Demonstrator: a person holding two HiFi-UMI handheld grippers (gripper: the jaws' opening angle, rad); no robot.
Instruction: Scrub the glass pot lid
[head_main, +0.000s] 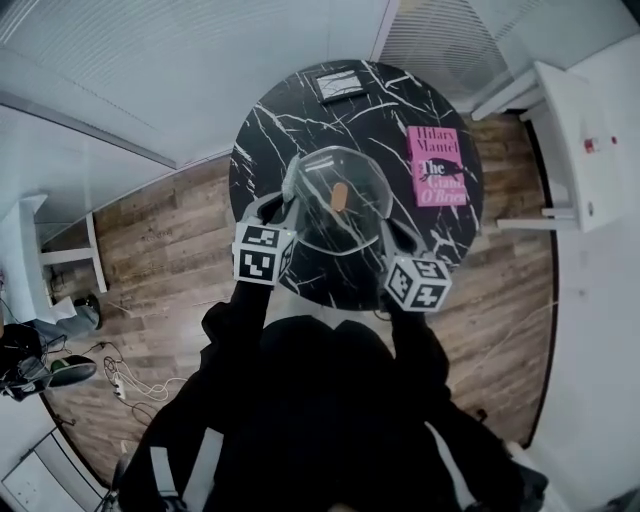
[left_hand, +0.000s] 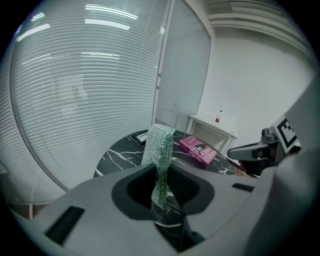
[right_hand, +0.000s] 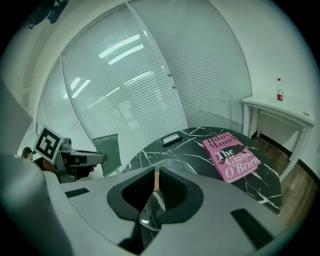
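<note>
Both jaws clamped: left gripper (left_hand: 160, 176) on upright scourer (left_hand: 160, 144), right gripper (right_hand: 155, 192) on knob-up lid (head_main: 340, 208).

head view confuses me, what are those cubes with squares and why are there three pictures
A person, not a robot, holds a gripper in each hand. The marker cubes are parts of those grippers. The head view looks down from a camera on the person's head. The other two pictures come from a camera riding on each gripper, looking along its jaws. The left gripper is shut on a green scrub cloth. The right gripper is shut on the rim of a glass lid, held over a round black table. On the table lie a pink book and a flat dark item.
</note>
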